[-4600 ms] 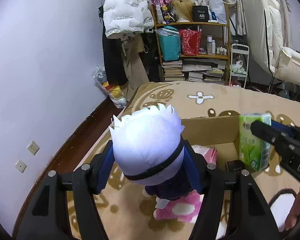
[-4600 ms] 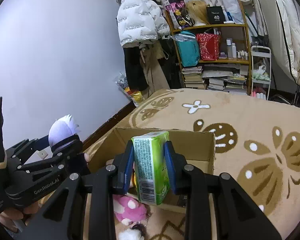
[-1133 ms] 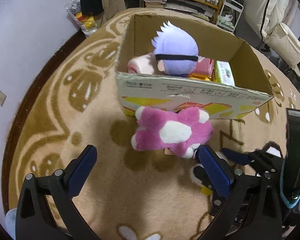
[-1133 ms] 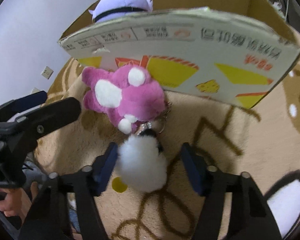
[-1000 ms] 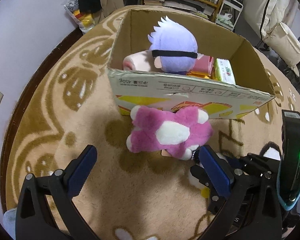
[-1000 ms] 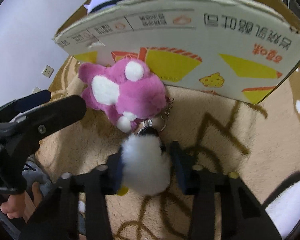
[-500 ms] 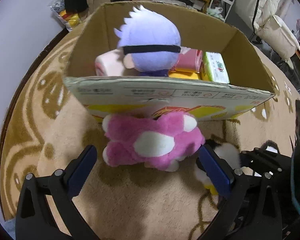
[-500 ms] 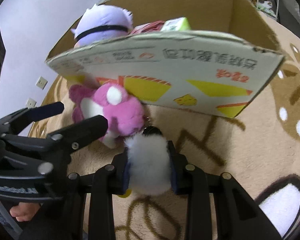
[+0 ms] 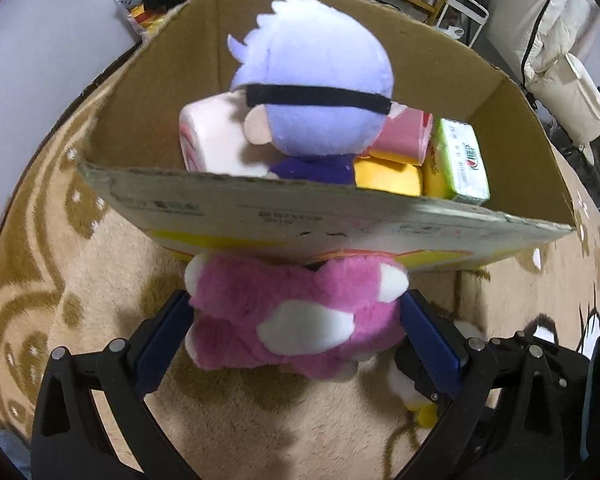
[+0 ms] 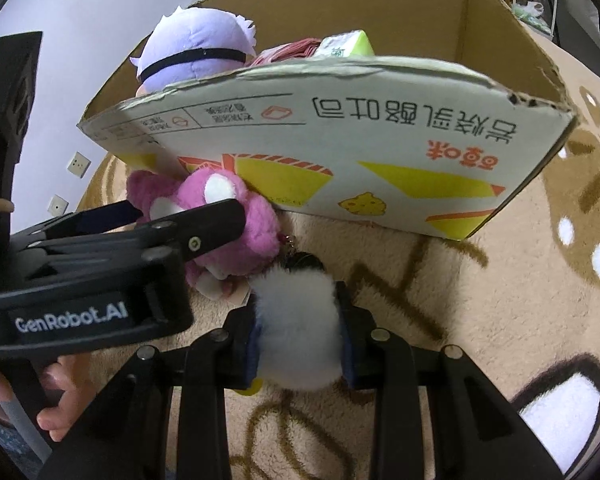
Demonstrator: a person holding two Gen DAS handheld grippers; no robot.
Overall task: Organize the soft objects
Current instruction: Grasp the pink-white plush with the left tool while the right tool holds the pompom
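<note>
Left wrist view: the left gripper squeezes the pink plush on the rug, against the box's near wall.

Right wrist view: the right gripper pinches the white pompom. A chain seems to join both, so uneven lifting could yank one free.

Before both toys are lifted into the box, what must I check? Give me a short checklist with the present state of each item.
1. Left claw closed on the pink plush: ok, both pads press its sides.
2. Right claw closed on the white fluffy toy: ok.
3. The two toys free of each other: cannot tell; a small chain lies between them.
4. Free room in the cardboard box: ok on its right side.
5. Pink plush clear of the box's front wall: not ok, it lies against it.
</note>
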